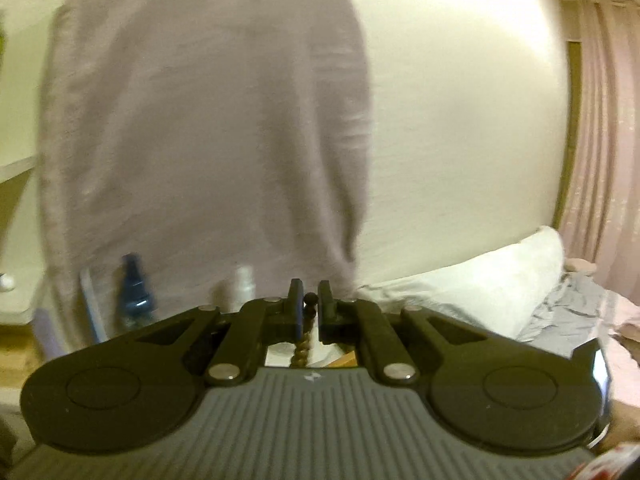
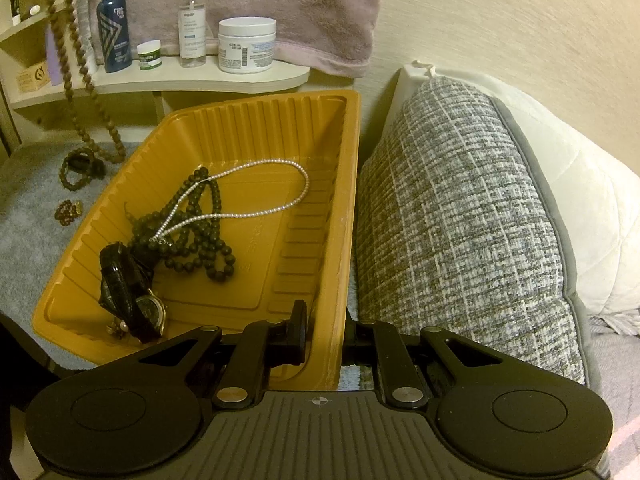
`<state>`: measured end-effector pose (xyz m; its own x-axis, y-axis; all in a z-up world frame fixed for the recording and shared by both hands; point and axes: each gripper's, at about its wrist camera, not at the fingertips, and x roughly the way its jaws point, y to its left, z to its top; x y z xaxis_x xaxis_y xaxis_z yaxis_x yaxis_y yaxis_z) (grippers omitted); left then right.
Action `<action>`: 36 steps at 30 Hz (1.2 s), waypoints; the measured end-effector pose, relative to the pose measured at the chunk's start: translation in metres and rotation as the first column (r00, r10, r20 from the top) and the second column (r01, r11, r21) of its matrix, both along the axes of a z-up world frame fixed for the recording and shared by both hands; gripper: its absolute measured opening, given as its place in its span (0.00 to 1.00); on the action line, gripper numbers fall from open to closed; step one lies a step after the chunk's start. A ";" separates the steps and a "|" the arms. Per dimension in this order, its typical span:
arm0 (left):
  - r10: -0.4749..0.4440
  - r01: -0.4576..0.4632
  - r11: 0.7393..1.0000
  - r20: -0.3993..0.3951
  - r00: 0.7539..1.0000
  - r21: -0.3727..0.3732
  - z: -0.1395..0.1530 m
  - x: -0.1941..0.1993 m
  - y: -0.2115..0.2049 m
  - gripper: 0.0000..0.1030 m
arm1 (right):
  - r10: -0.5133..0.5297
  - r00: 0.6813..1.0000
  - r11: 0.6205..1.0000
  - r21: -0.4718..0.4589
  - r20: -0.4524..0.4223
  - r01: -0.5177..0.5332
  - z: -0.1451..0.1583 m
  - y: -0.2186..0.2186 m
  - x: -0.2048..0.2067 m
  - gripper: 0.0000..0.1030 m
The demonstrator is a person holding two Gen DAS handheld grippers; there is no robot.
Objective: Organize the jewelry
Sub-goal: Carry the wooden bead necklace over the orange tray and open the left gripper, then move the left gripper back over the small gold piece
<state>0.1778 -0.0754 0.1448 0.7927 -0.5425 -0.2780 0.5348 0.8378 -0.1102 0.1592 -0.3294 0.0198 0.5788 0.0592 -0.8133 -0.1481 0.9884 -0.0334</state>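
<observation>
My left gripper [image 1: 309,307] is shut on a brown bead necklace [image 1: 301,350] that hangs down below its fingers, lifted high in front of a pink towel. The same necklace [image 2: 80,80] hangs at the left of the right wrist view, its lower end near the grey mat. My right gripper [image 2: 326,332] is shut on the near right wall of the orange tray [image 2: 344,208]. In the tray lie a dark bead necklace [image 2: 200,240], a white pearl necklace [image 2: 256,196] and a black-strapped watch [image 2: 132,300].
Dark bracelets [image 2: 80,168] and a small beaded piece [image 2: 68,210] lie on the grey mat [image 2: 24,232] left of the tray. A shelf [image 2: 160,76] holds bottles and jars. A tweed cushion [image 2: 460,220] and white pillow [image 2: 580,208] press against the tray's right side.
</observation>
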 end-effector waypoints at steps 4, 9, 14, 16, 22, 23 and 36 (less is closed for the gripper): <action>-0.059 0.059 0.998 0.004 0.998 -0.002 0.002 0.001 -0.022 0.05 | 0.000 1.000 1.000 0.002 0.001 0.000 0.000 -0.001 0.000 0.13; -0.115 0.115 0.993 -0.026 0.993 0.005 -0.007 0.004 -0.046 0.05 | -0.003 1.000 1.000 0.006 0.000 0.003 -0.001 -0.002 -0.001 0.13; -0.146 0.151 0.987 -0.081 0.986 0.051 -0.030 0.007 -0.062 0.05 | -0.003 1.000 1.000 0.007 -0.001 0.003 -0.002 -0.001 -0.001 0.13; -0.150 0.158 0.985 -0.114 0.982 0.063 -0.042 0.012 -0.066 0.05 | -0.004 1.000 1.000 0.007 -0.001 0.004 -0.002 -0.002 -0.001 0.13; -0.154 0.175 0.979 -0.191 0.969 0.101 -0.073 0.019 -0.071 0.05 | -0.006 1.000 1.000 0.006 -0.003 0.006 -0.003 -0.001 -0.001 0.13; -0.152 0.176 0.979 -0.209 0.966 0.105 -0.078 0.021 -0.071 0.05 | -0.005 1.000 1.000 0.006 -0.003 0.005 -0.003 -0.001 -0.001 0.13; -0.086 0.114 0.989 -0.254 0.963 0.099 -0.092 0.026 -0.052 0.22 | -0.005 1.000 1.000 0.006 -0.002 0.005 -0.004 -0.002 -0.001 0.13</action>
<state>0.2041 -0.1275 0.0524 0.6343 -0.5698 -0.5224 0.5841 0.7960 -0.1590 0.1578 -0.3311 0.0159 0.5777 0.0612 -0.8139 -0.1430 0.9894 -0.0271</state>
